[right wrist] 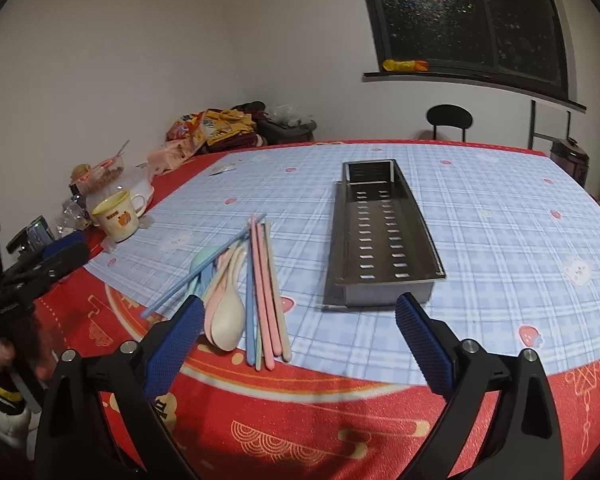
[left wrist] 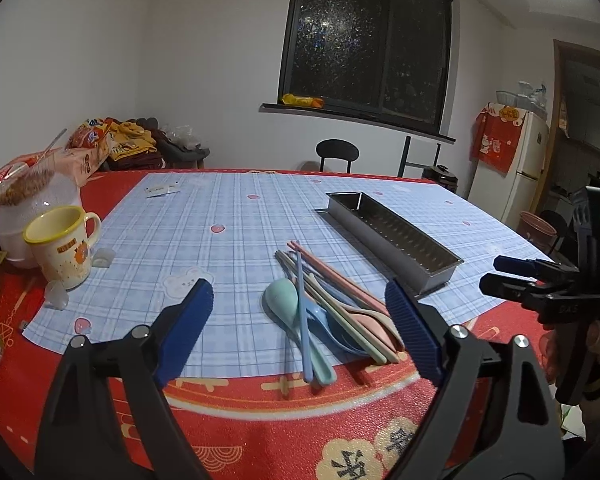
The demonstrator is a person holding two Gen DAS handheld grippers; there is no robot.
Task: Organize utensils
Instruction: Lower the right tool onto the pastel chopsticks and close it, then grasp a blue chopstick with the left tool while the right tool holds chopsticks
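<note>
Desk under a red printed cloth, with a blue checked mat laid across its middle. On the mat, toward one o'clock in the right wrist view: long perforated metal tray, empty, open side up, lying lengthwise away from the camera. Judged rigid and stable, a ready home for the utensils.

At the left edge, around ten o'clock: cream mug, plus jars and snack bags, all well apart from the work.

Just beside the tray, at eleven o'clock: loose heap of pastel utensils, half on the mat, half on the red cloth. Spoons nested bowl over bowl, chopsticks lying roughly parallel, one blue chopstick crossed on top. Judged light, stiff plastic, smooth and likely to slip or roll; thin sticks probably best pinched mid-length, spoons at the neck or handle. Top crossed stick looks the easiest first pick.

Left hand-held gripper: released, jaws wide, nothing between the pads, hovering above the heap. Right hand-held gripper: likewise released and empty, aimed between heap and tray.
</note>
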